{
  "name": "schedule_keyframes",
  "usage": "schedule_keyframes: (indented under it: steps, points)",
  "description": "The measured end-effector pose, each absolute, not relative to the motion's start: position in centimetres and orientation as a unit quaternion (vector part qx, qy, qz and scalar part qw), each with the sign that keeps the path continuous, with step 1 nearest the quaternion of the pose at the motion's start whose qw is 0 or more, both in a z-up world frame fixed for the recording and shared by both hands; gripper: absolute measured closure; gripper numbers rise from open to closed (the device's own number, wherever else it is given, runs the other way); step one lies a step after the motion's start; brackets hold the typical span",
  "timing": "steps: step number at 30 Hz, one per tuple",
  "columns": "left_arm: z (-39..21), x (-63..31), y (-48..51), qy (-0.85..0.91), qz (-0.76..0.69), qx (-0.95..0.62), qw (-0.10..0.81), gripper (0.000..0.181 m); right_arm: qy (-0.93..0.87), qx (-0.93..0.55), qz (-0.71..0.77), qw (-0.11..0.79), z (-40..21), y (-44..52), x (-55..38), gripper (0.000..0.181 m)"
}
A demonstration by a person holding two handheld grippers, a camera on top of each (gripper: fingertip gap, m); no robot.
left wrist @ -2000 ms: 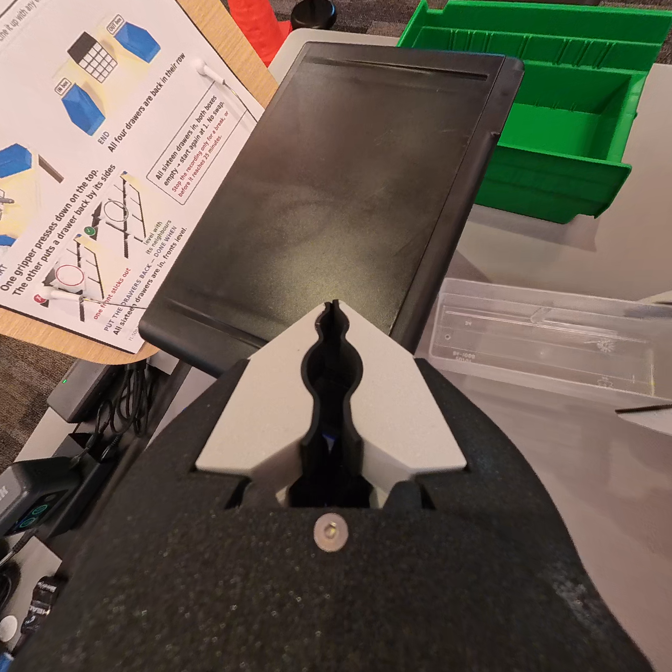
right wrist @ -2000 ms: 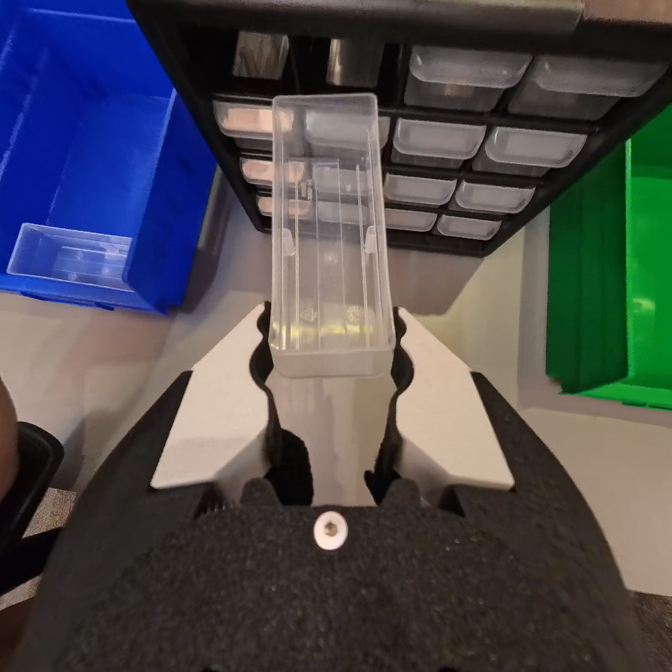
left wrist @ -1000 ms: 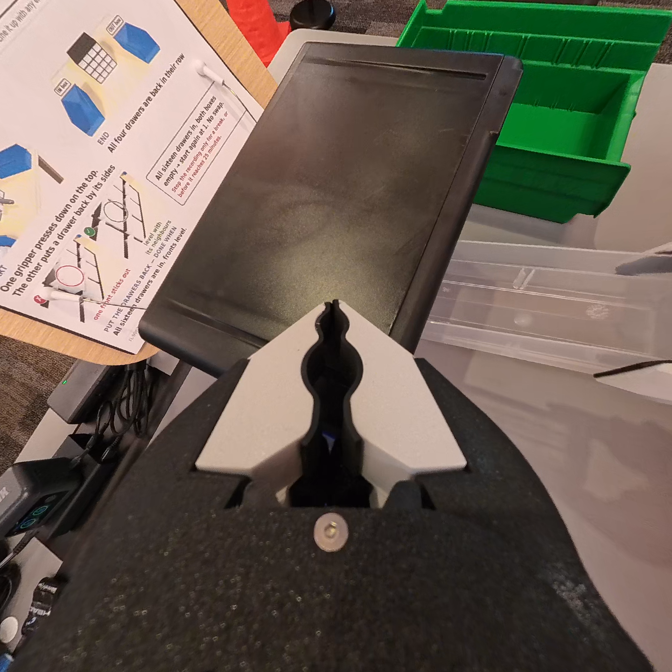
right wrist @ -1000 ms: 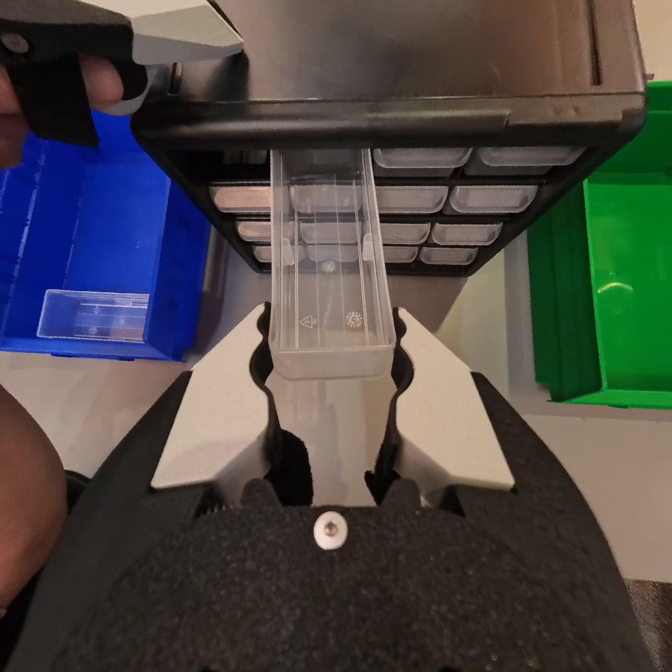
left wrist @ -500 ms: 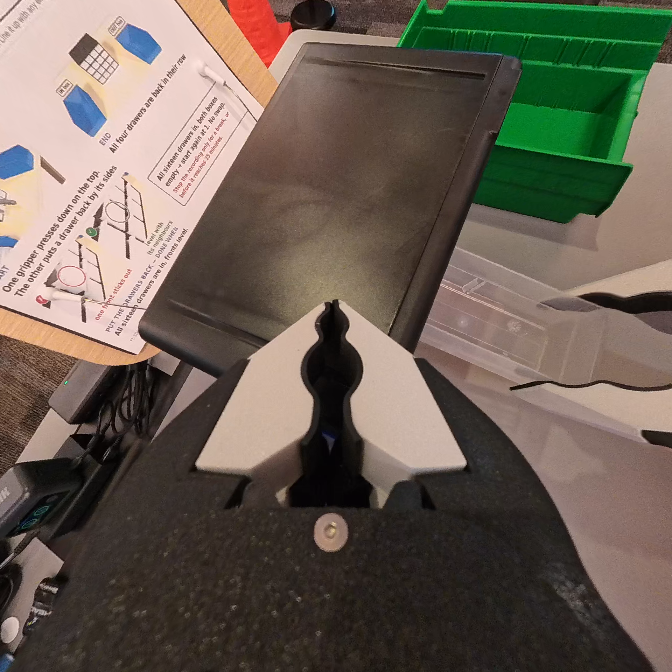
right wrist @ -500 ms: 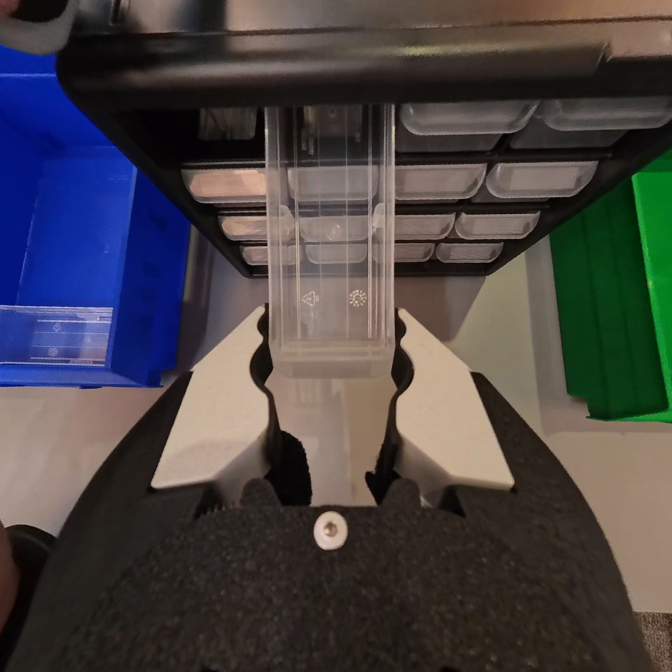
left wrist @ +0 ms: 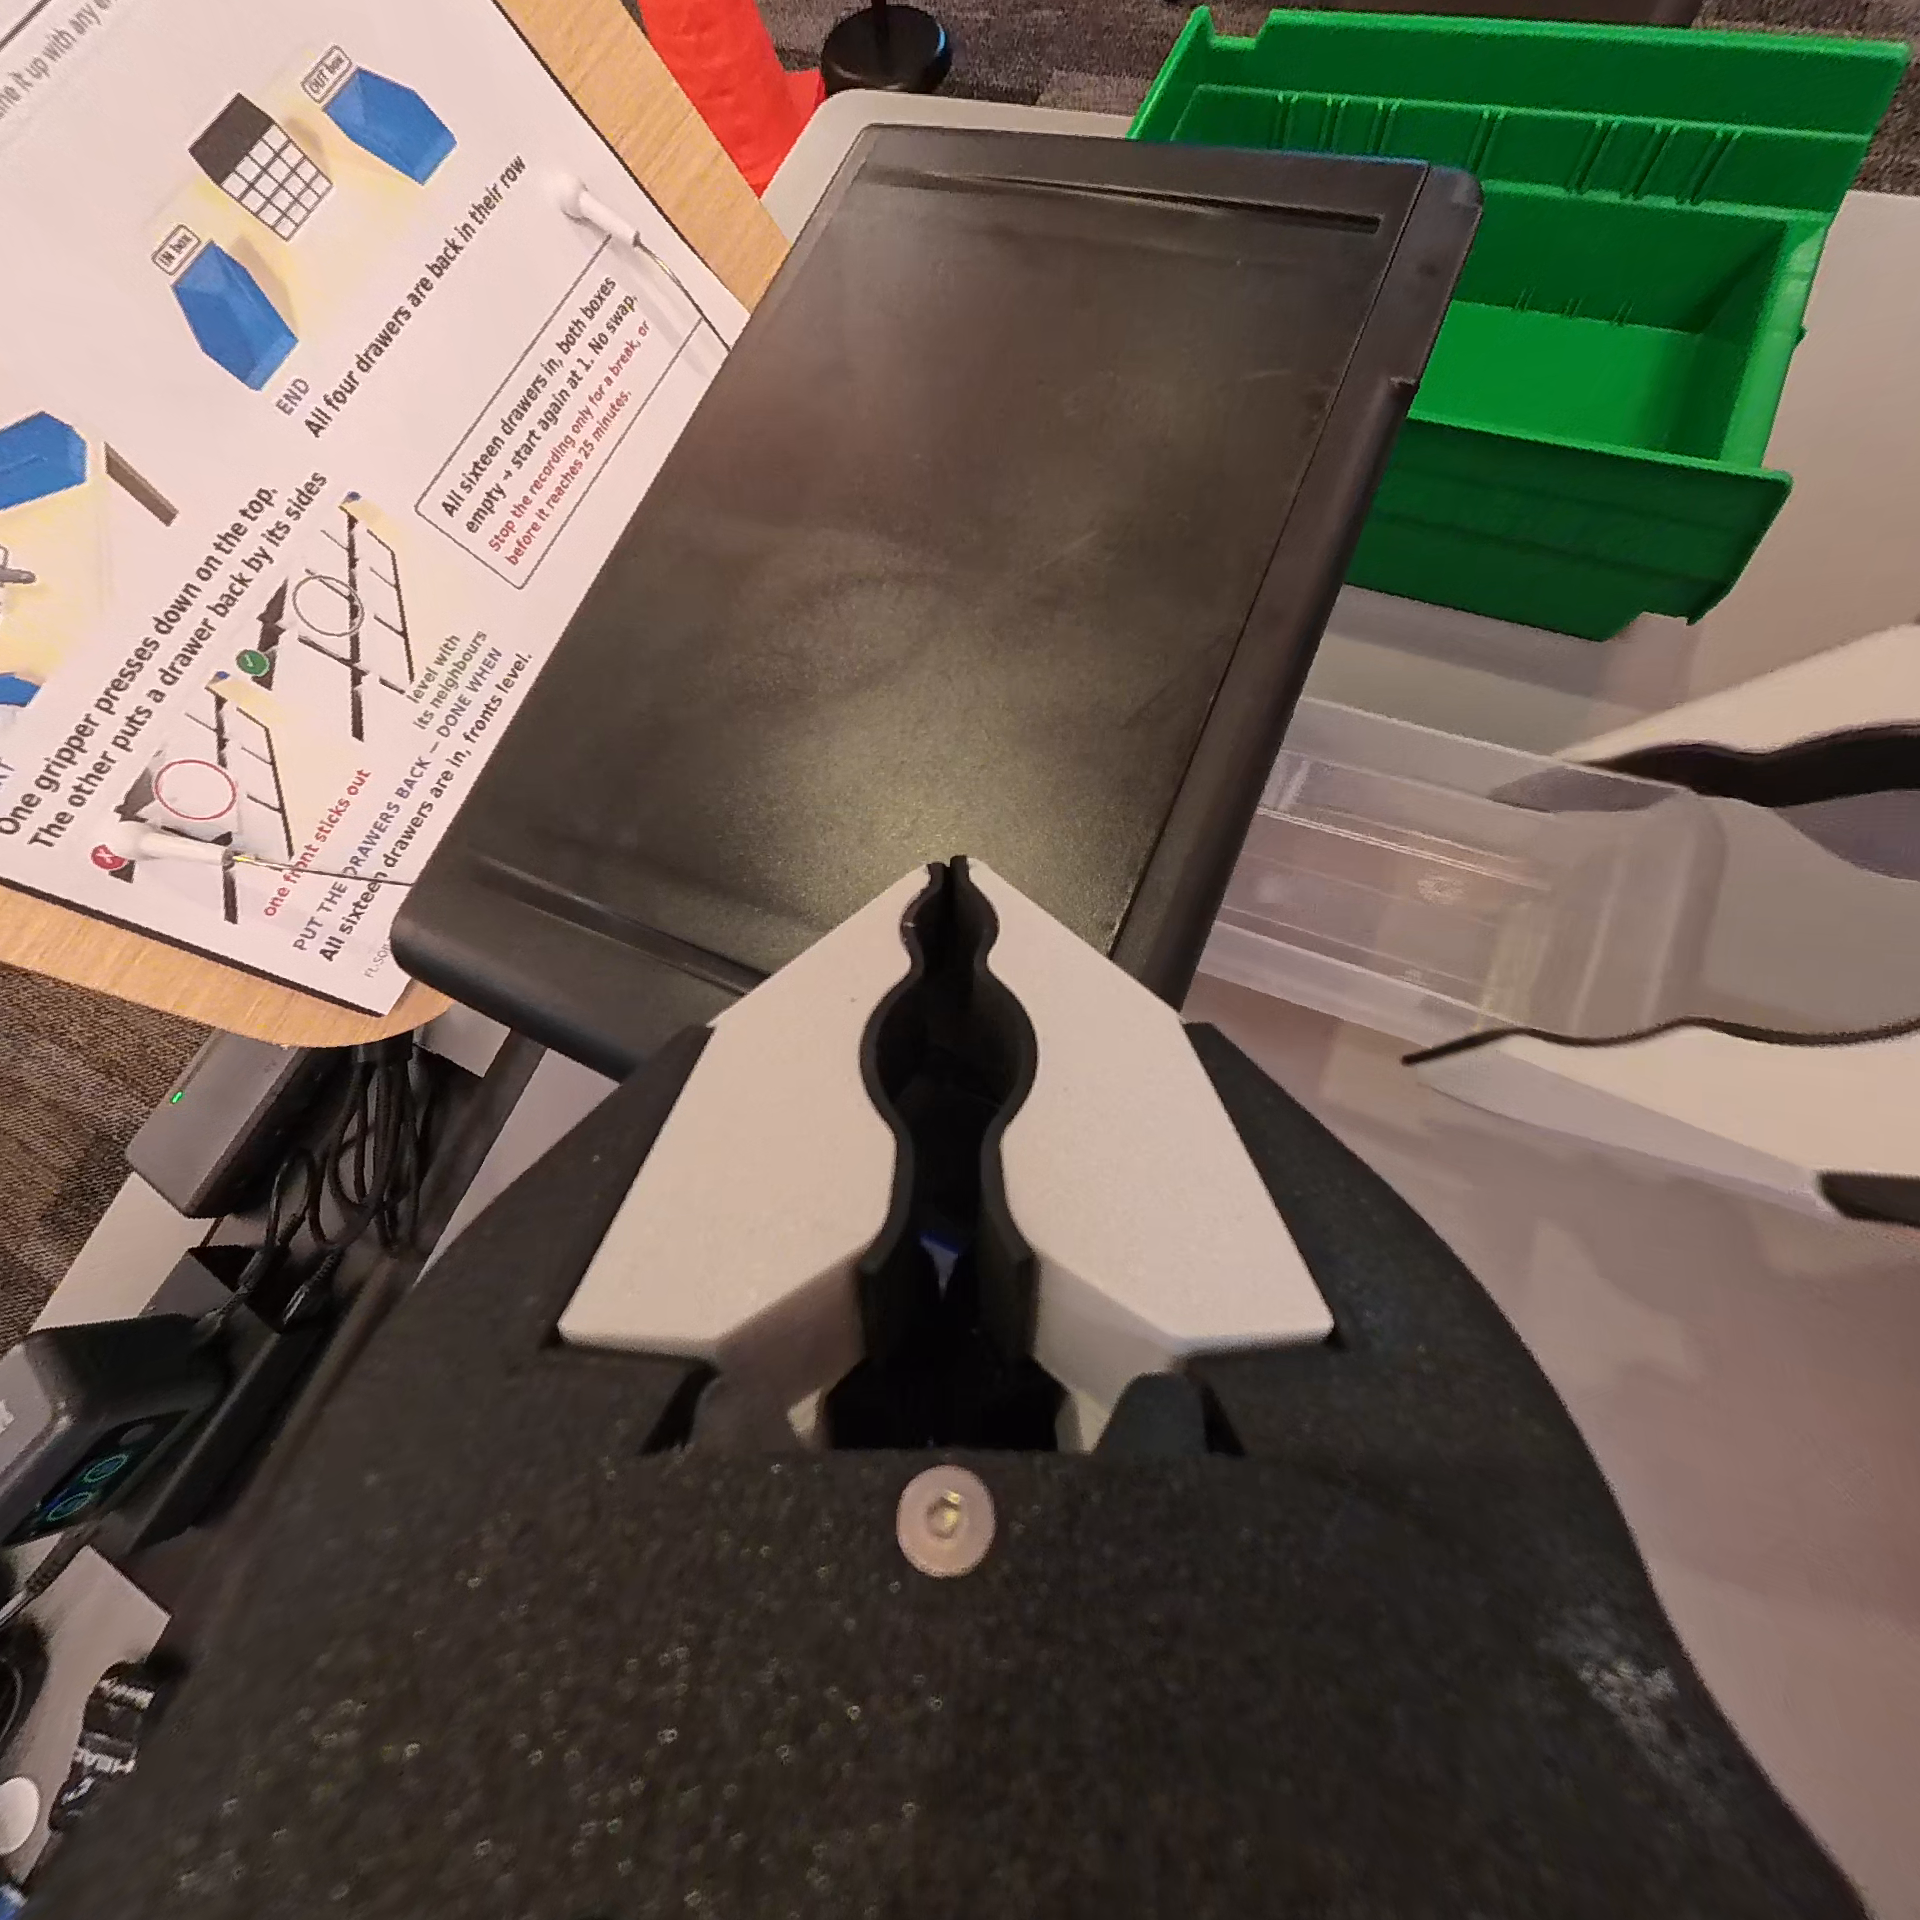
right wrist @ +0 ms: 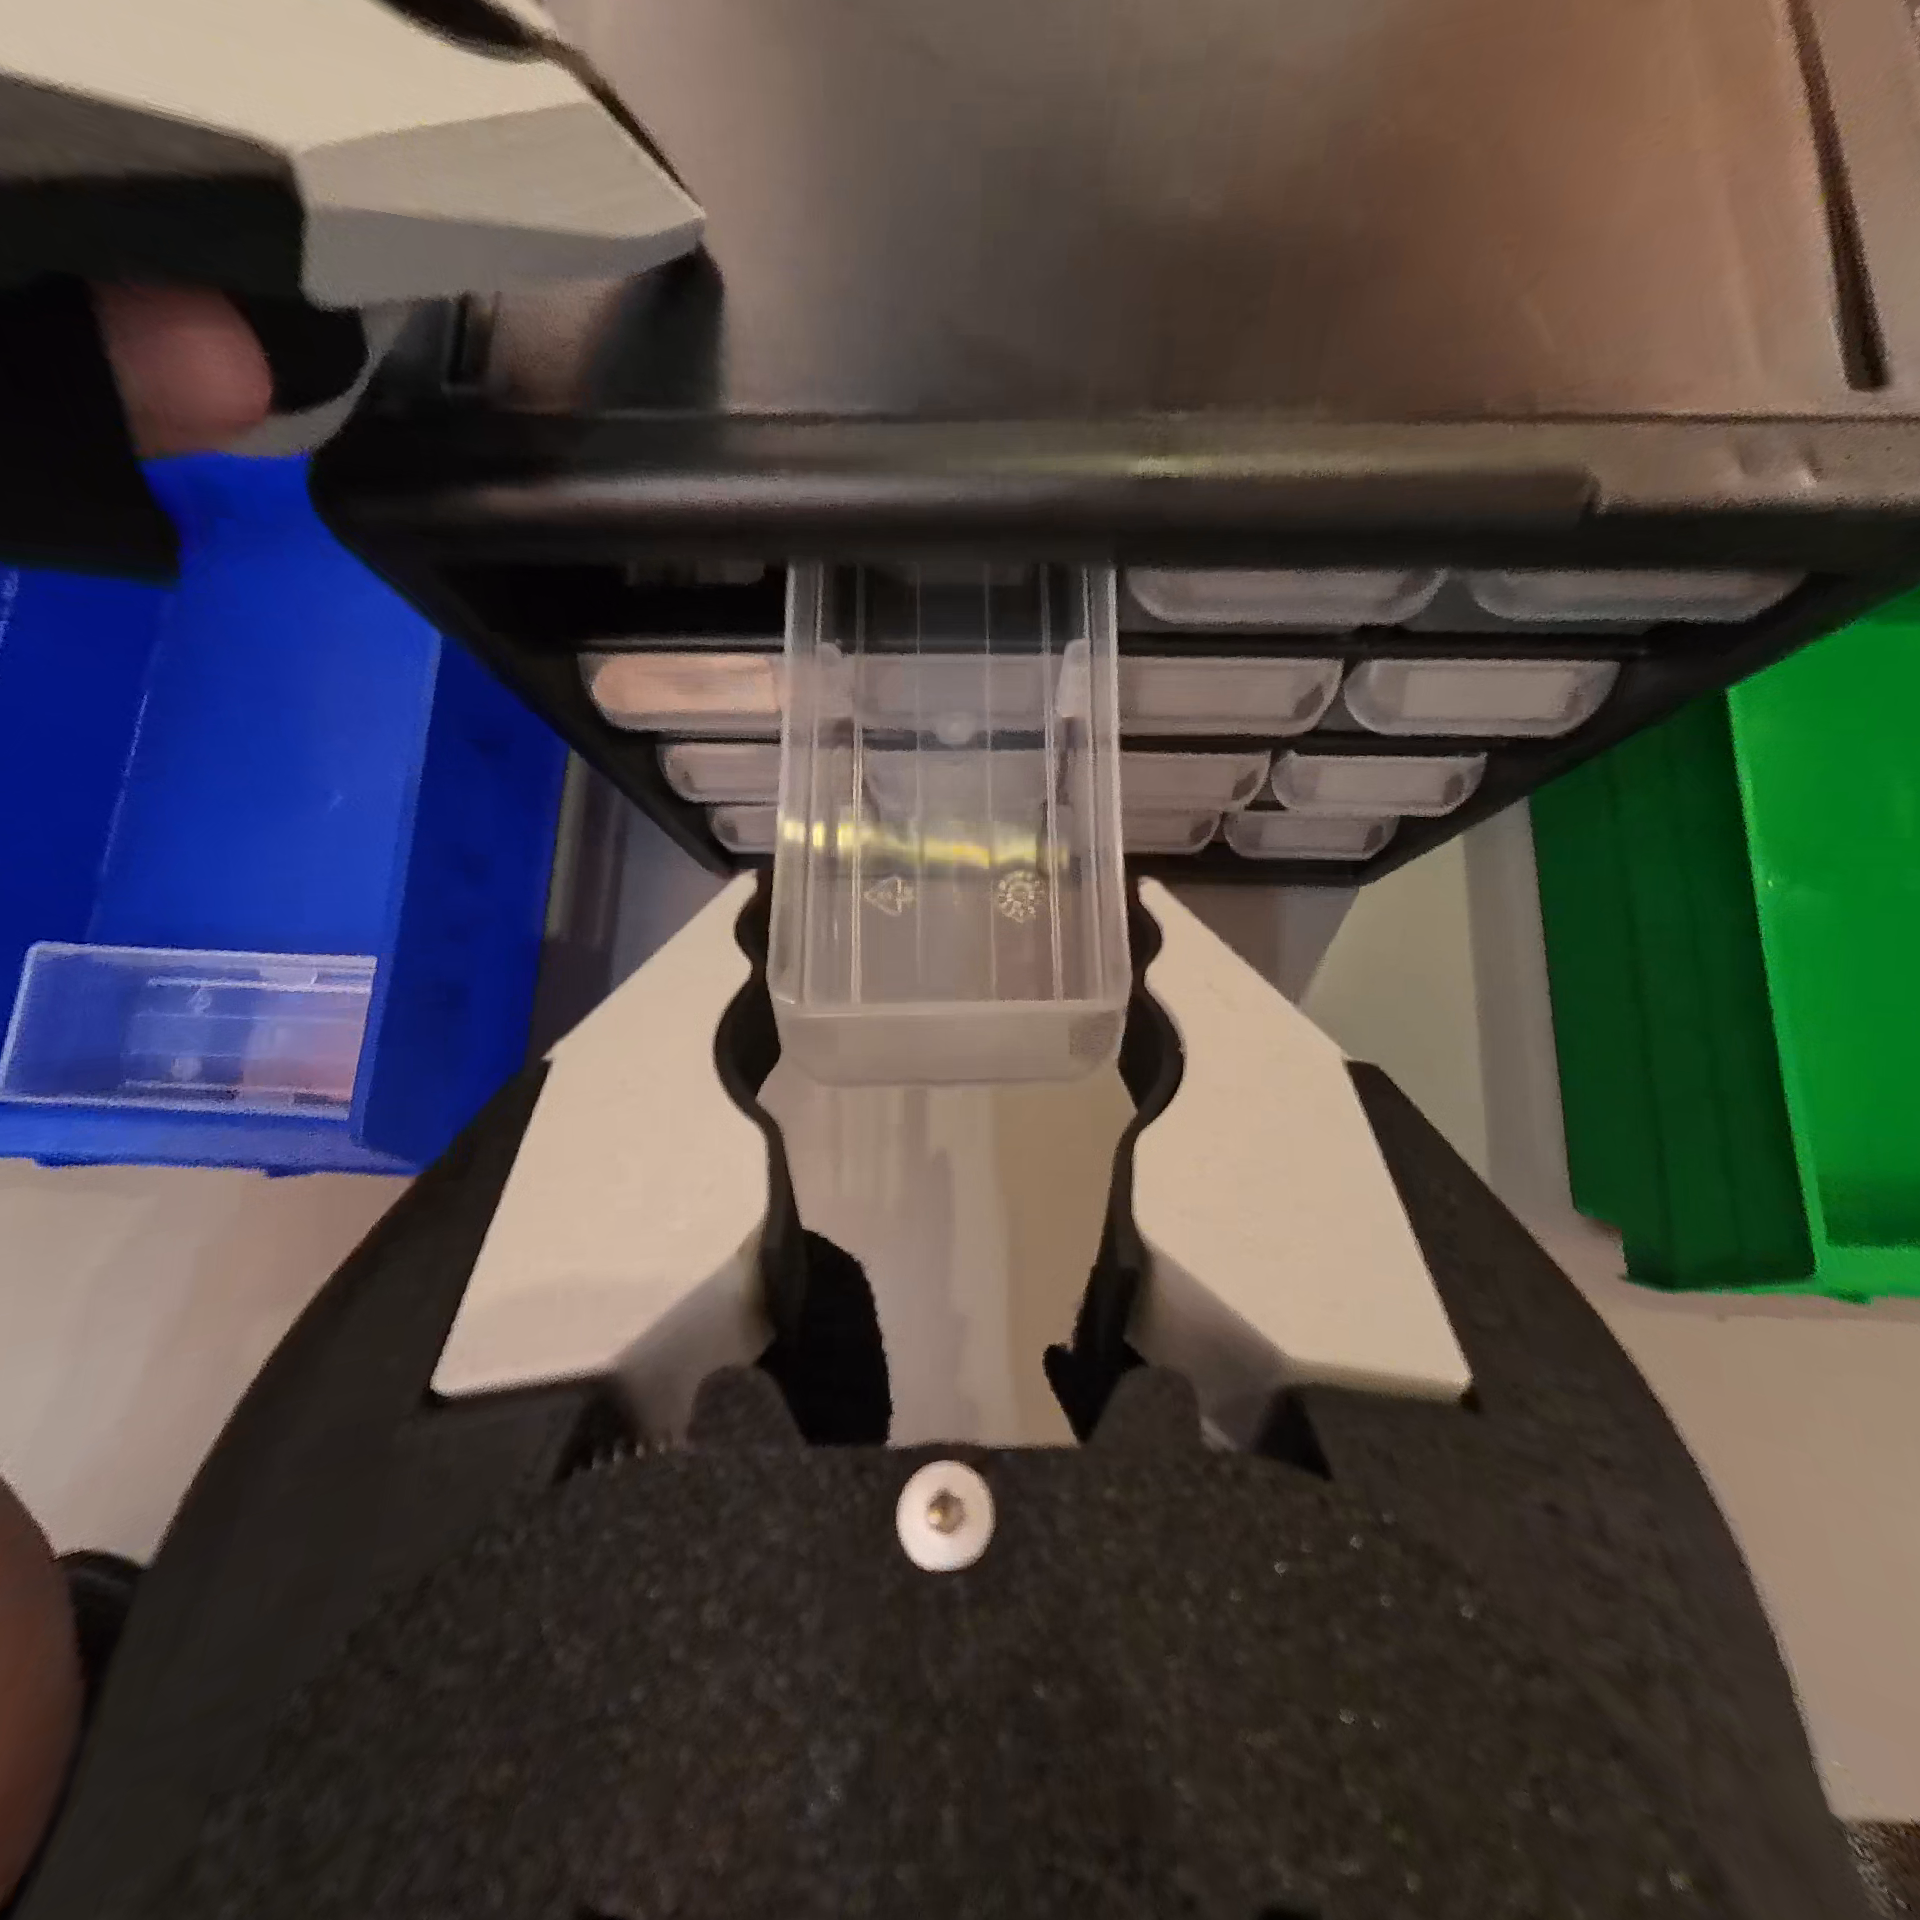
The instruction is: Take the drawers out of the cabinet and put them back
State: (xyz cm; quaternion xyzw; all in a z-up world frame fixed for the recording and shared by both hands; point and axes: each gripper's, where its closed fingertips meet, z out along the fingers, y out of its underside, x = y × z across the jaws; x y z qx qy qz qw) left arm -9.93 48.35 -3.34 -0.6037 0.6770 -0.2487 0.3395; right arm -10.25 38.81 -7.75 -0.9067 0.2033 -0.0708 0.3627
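My right gripper [right wrist: 948,935] is shut on a clear plastic drawer [right wrist: 945,862] by its sides. The drawer's far end sits partly inside a top-row slot, second from the left, of the black cabinet [right wrist: 935,488]. The top-left slot beside it is empty; the other slots hold clear drawers. My left gripper [left wrist: 951,871] is shut and empty, its tip resting on the near corner of the cabinet top [left wrist: 987,540]. It also shows in the right wrist view [right wrist: 499,208] at the top left. The drawer [left wrist: 1382,883] and right gripper's fingers [left wrist: 1662,935] show in the left wrist view.
A blue bin [right wrist: 249,727] left of the cabinet holds one clear drawer [right wrist: 187,1034]. A green bin [right wrist: 1808,935] stands to the right; it also shows in the left wrist view [left wrist: 1558,364]. An instruction sheet [left wrist: 260,468] lies on a wooden board. Cables and devices [left wrist: 208,1195] lie lower left.
My right gripper has carried the drawer up to the cabinet and pushed its far end into the top-row slot. My left gripper has stayed on the cabinet top.
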Motion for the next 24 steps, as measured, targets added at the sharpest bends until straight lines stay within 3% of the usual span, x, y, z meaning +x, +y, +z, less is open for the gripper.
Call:
schedule_keyframes:
  steps: [5, 11, 16, 24]
  points:
    - [-3.3, -10.0, 48.3, 0.677, -0.251, -0.604, 0.339, 0.181, 0.202, -0.893, -0.084, 0.392, -7.7, 41.4, -8.8, 0.115]
    - [-3.4, -10.0, 48.3, 0.676, -0.257, -0.603, 0.336, 0.181, 0.164, -0.843, -0.090, 0.504, -5.8, 40.8, -9.9, 0.107]
    - [-3.4, -10.1, 48.3, 0.675, -0.264, -0.603, 0.334, 0.181, 0.150, -0.783, -0.108, 0.595, -5.2, 37.3, -11.1, 0.135]
    - [-3.3, -10.1, 48.3, 0.672, -0.258, -0.607, 0.336, 0.181, 0.147, -0.761, -0.127, 0.619, -6.6, 41.0, -8.9, 0.148]
